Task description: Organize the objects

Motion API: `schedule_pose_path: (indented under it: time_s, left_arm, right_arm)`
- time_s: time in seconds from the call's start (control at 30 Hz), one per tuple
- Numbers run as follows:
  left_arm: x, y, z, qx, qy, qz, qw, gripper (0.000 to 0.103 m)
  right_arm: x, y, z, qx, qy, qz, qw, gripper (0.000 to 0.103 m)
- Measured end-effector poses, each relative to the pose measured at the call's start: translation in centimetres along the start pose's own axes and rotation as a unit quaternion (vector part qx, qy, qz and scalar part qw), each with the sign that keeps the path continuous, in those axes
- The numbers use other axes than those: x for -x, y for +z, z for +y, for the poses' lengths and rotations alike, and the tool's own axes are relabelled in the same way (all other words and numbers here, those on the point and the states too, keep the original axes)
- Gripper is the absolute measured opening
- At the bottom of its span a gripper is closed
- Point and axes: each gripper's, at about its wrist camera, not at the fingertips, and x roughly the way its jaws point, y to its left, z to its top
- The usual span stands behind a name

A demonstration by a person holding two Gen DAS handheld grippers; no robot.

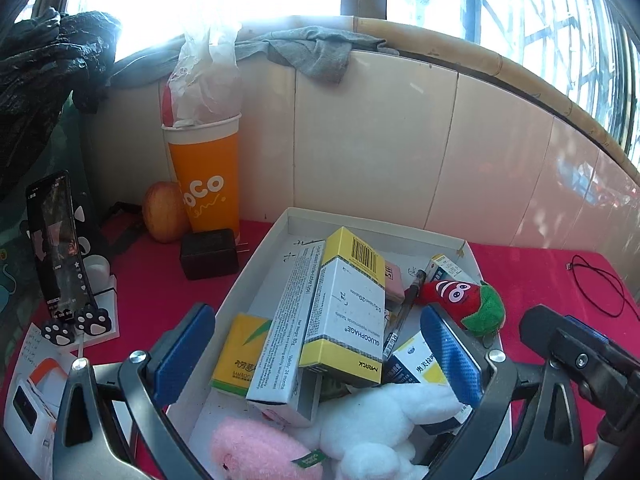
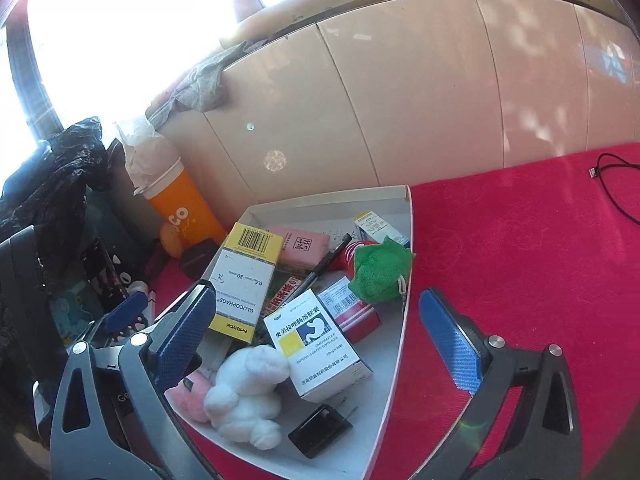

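The red table (image 2: 520,260) carries nearly everything, and the white box (image 1: 276,232) sits against its back edge by the tiled wall, apparently as the collecting bin for the loose things. Inside, the items lie heaped rather than sorted: a white plush (image 2: 248,392) and pink plush (image 1: 256,452) fill the near corner, medicine cartons are stacked aslant across the middle with the yellow carton (image 1: 344,312) on top, and a strawberry toy (image 1: 464,300) leans at the right wall. An orange cup (image 1: 208,176), apple (image 1: 164,212) and charger (image 1: 208,252) stand outside, by the box's left wall, seemingly yet to be gathered. The left gripper (image 1: 316,344) and right gripper (image 2: 316,332) hover over the box, both spread wide and holding nothing.
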Motion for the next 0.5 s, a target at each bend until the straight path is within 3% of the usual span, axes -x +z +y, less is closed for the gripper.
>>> schedule_pose_path:
  time_s: [0.33, 0.5]
  left_arm:
    - [2.5, -1.6, 0.6, 0.02, -0.005, -0.012, 0.9997, 0.103]
    - [6.8, -2.1, -0.3, 0.0, -0.013, -0.045, 0.9989, 0.103]
  right_arm:
    - [2.5, -2.3, -0.2, 0.07, -0.048, -0.013, 0.996, 0.103]
    - [6.5, -3.5, -0.1, 0.107, -0.061, -0.058, 0.991, 0.103]
